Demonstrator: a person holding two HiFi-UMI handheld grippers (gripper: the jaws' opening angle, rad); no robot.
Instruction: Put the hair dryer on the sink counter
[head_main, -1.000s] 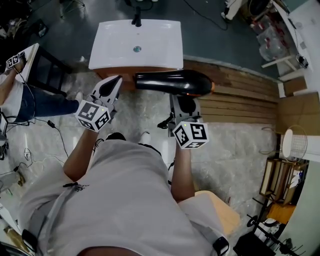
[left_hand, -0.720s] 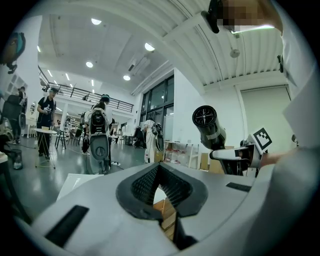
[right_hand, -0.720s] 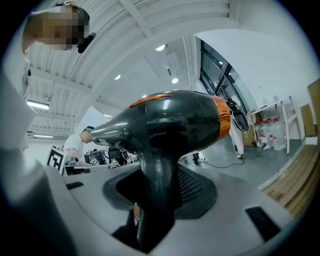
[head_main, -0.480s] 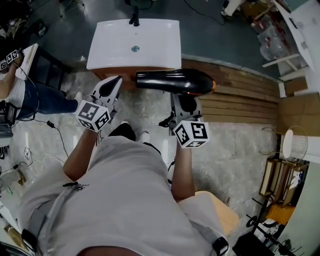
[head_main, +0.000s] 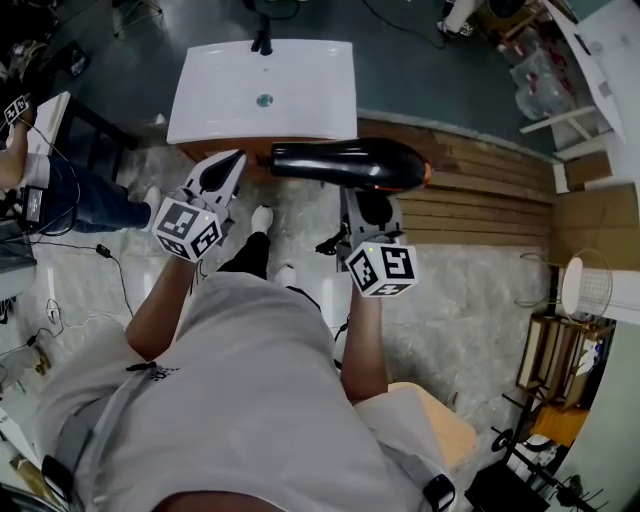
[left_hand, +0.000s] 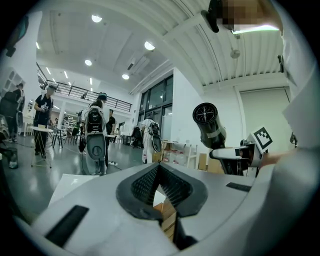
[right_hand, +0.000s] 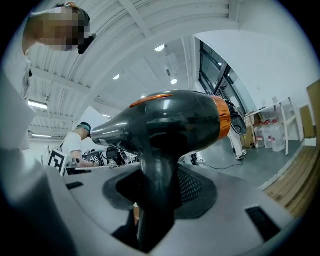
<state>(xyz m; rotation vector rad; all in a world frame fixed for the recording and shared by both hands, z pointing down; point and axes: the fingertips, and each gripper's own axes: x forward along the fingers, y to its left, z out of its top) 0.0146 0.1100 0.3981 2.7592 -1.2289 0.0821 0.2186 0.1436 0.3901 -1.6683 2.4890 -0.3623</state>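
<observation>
In the head view my right gripper is shut on the handle of the black hair dryer. The dryer has an orange ring and lies level, nozzle to the left. It hangs just short of the near edge of the white sink counter. The right gripper view shows the hair dryer rising out of the right gripper, its handle pinched between the pads. To the dryer's left, my left gripper is shut and holds nothing. From the left gripper the hair dryer shows at the right.
A black faucet stands at the counter's far edge. Wooden boards lie on the floor to the right. A seated person's leg and cables are at the left. A white wire-frame object stands at the far right.
Both grippers and the dryer have shifted a little towards the sink, which has slid slightly left and up in the view. The person's foot has stepped forward beneath the grippers.
</observation>
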